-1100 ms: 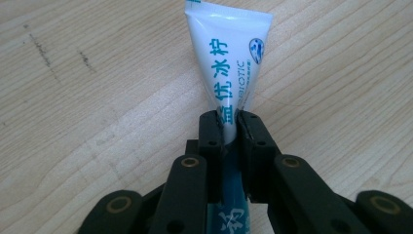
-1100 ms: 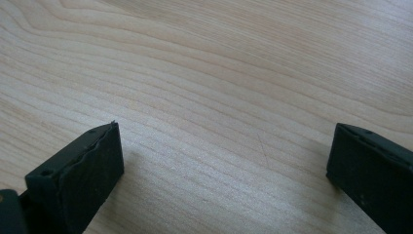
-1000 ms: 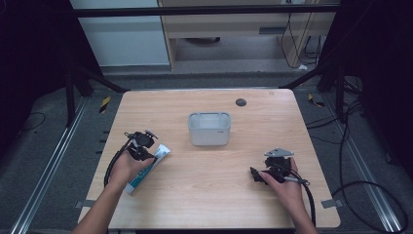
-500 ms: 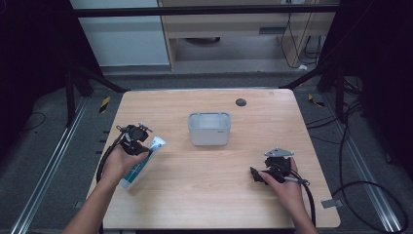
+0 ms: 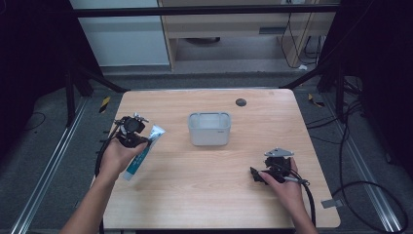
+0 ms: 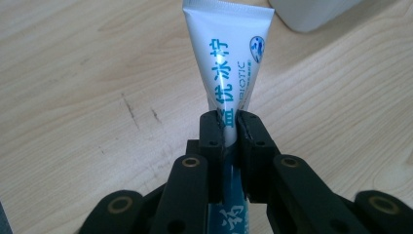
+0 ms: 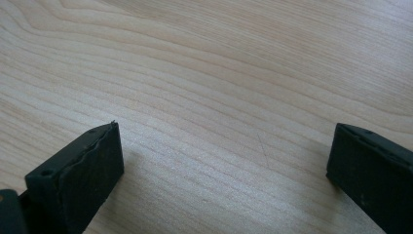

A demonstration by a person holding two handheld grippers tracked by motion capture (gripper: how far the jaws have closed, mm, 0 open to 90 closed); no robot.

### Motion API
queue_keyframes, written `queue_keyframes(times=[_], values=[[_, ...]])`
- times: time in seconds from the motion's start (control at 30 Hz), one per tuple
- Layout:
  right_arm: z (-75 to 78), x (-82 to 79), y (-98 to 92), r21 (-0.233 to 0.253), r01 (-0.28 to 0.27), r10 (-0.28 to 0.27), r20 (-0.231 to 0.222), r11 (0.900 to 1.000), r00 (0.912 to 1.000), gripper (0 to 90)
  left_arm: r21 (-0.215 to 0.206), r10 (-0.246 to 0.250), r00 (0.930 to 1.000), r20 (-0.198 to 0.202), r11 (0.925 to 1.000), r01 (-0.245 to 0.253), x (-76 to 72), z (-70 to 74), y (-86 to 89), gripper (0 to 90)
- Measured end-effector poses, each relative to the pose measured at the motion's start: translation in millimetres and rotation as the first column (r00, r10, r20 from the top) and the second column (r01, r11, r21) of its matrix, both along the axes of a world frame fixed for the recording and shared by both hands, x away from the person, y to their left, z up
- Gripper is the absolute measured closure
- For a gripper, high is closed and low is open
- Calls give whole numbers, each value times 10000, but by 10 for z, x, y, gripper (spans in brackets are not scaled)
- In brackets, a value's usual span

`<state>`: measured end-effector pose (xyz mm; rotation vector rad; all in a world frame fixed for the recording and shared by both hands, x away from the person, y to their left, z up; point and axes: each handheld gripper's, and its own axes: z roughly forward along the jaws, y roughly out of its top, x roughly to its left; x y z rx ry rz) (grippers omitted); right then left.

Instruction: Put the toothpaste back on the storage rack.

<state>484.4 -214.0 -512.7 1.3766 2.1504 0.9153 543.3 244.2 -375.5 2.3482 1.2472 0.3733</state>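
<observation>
The left claw (image 6: pixel 230 127) is clamped on a white toothpaste tube (image 6: pixel 229 58): in the left gripper view its two black jaws press flat against both sides of the tube partway along its length, and the crimped flat end points away from the camera. From the high view the left claw (image 5: pixel 130 132) sits near the left edge of the counter (image 5: pixel 209 195), gripped in the person's left hand (image 5: pixel 117 156), with the tube (image 5: pixel 143 153) running on a slant from beneath that hand up toward the middle of the board. Whether the tube rests on the wood or is lifted off it cannot be told.

The right claw (image 7: pixel 224 161) stands wide apart and holds nothing; between its jaws lies bare wood grain. In the high view it (image 5: pixel 257 175) lies low on the right part of the counter, under the person's right hand (image 5: pixel 285 183), well apart from the tube.

The counter is pale wood with rounded corners, set on a grey floor between dark frame rails, with cables trailing on the right. A translucent grey bin (image 5: pixel 209 128) stands near its middle, just right of the tube's far end, and a small dark round disc (image 5: pixel 240 102) lies near the far edge.

The tube is white, printed with blue lettering along its length and a small blue emblem near the crimp.
</observation>
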Motion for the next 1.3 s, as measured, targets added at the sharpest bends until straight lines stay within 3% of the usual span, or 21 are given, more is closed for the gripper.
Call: queue_keyframes(times=[0.43,0.7,1.3], values=[[0,0,0,1,1,-1,-1,10000,10000,3,-410,228,9960,868,9990,-193,39,137,-100,816],[0,0,0,2,2,-2,-1,10000,10000,3,-869,481,9847,1675,9956,-339,27,239,-166,820],[0,0,0,0,3,-3,1,10000,10000,3,-1015,595,9670,2476,9942,-351,-16,341,-228,823]])
